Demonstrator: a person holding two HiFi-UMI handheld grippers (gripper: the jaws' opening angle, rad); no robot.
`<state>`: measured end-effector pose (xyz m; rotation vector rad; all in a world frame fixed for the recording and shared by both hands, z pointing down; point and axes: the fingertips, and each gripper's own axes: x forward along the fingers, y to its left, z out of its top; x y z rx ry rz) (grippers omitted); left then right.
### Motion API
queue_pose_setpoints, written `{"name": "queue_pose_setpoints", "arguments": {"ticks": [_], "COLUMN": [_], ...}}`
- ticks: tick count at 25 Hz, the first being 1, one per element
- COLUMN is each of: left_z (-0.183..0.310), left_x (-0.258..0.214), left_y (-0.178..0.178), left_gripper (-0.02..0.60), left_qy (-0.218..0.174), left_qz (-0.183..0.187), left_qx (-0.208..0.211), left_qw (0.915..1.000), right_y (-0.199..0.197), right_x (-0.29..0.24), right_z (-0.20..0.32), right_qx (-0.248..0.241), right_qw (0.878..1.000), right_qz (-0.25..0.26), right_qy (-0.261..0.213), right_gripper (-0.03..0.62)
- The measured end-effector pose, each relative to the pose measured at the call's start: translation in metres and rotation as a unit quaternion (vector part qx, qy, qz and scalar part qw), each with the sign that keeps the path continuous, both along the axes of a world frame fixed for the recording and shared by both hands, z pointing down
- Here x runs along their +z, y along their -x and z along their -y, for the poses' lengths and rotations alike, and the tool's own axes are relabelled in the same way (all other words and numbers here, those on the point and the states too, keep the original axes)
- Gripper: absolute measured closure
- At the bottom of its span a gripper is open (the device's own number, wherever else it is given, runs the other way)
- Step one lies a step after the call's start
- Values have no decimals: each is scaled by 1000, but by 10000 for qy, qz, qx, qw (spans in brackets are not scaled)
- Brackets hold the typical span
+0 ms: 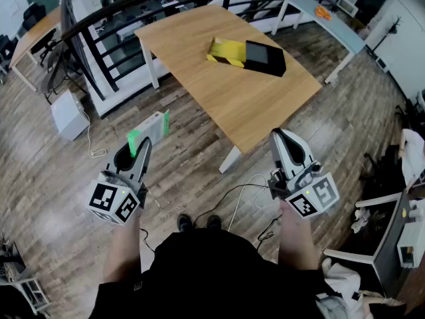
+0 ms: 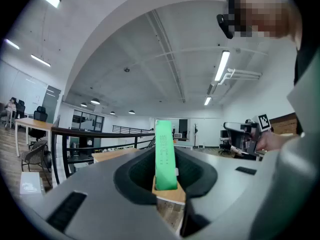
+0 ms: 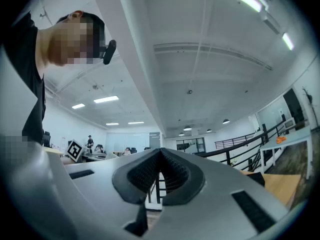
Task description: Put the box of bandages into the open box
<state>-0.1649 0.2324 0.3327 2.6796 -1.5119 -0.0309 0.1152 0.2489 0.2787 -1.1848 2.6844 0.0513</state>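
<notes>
My left gripper (image 1: 140,146) is shut on the box of bandages (image 1: 152,129), a slim white box with green ends. It is held in the air over the floor, short of the table. In the left gripper view the box (image 2: 165,154) stands on end between the jaws, its green face toward the camera. The open box (image 1: 247,54), black with a yellow flap, lies on the wooden table (image 1: 226,92) ahead and to the right. My right gripper (image 1: 278,135) hangs off the table's near corner, jaws shut with nothing between them; its ribbed pads (image 3: 150,170) meet at the tip.
A black railing (image 1: 113,28) runs behind the table at the left. A white case (image 1: 69,114) and cables (image 1: 239,198) lie on the wooden floor. A light-blue table (image 1: 332,18) stands at the back right, and a chair with cloth (image 1: 392,231) at the right edge.
</notes>
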Motion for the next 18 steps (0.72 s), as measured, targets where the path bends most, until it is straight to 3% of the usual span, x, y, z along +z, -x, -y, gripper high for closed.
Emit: {"name": "queue_pose_setpoints", "arguments": {"ticks": [10, 18], "left_z": [3, -1], "left_x": [1, -11], "left_y": [-15, -21], "left_gripper": [492, 492], "left_qy": [3, -64], "left_qz": [162, 59], "left_qx": [-71, -274], "left_qw": [9998, 9996], "right_y": [2, -7], "right_x": [12, 11], "right_z": [-4, -13], "right_qx": [-64, -153], "right_qw": [9999, 9999], "right_qz": [68, -32], "right_qy": [142, 67], "right_gripper": [559, 559]}}
